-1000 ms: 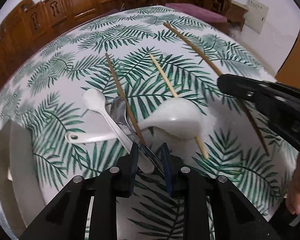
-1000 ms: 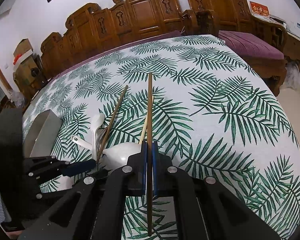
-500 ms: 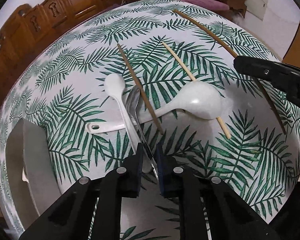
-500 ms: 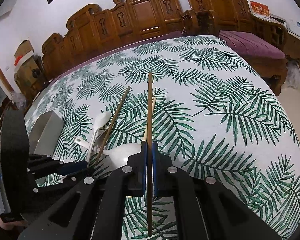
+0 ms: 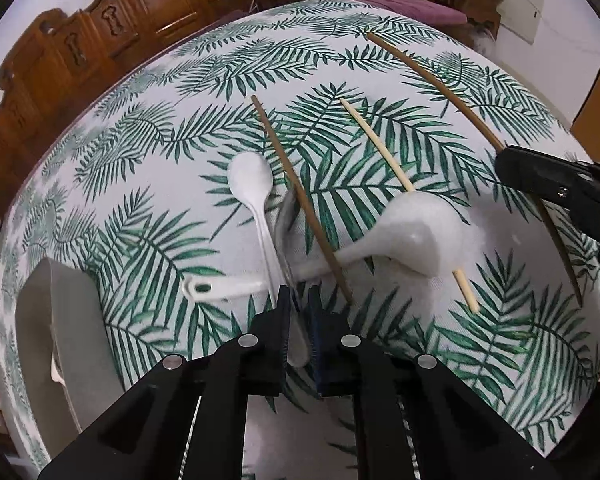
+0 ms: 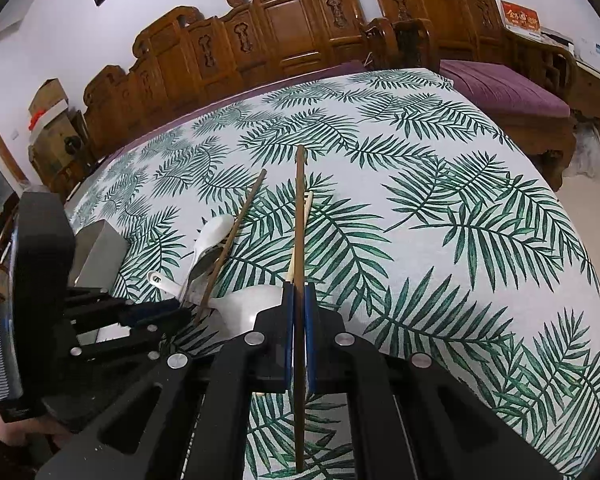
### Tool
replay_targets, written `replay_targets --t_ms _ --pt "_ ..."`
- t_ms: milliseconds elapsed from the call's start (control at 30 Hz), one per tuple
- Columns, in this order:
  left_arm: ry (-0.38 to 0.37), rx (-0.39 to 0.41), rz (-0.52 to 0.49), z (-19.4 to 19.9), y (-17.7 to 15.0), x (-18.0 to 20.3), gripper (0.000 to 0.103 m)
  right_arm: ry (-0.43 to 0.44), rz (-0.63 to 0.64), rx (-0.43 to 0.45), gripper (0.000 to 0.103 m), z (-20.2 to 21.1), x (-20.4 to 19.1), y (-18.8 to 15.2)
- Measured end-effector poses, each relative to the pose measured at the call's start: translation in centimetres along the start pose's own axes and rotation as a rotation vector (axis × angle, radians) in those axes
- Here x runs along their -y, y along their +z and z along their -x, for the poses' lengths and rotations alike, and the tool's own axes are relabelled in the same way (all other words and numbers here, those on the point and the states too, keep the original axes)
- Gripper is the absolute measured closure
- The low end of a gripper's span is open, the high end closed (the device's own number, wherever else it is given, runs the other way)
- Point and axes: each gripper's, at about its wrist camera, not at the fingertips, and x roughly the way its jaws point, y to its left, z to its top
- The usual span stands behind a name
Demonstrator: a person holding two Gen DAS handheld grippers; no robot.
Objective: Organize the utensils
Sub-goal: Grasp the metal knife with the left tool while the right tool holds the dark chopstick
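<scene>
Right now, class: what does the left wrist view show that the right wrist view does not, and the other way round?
Only the left view shows the left hand-held gripper closed on the metal spoon. Only the right view shows the right hand-held gripper clamping a dark chopstick, plus the carved wooden bench. Both show the white spoon, ladle and leaf-print tablecloth.

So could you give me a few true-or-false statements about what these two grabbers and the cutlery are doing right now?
1. The right gripper is shut on a dark chopstick. True.
2. The left gripper holds the big white ladle. False: it is closed on the metal spoon.
3. The pale chopstick passes under the ladle. True.
4. The tablecloth is plain white. False: it has green leaves.
</scene>
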Motion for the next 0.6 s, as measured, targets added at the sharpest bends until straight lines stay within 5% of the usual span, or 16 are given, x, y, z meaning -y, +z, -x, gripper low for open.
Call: replay_targets --t_ms 600 --pt "-0.048 0.052 0.089 2.5 -2.0 -4.1 0.102 0.003 0.012 -0.005 0.097 -0.1 -0.6 -0.1"
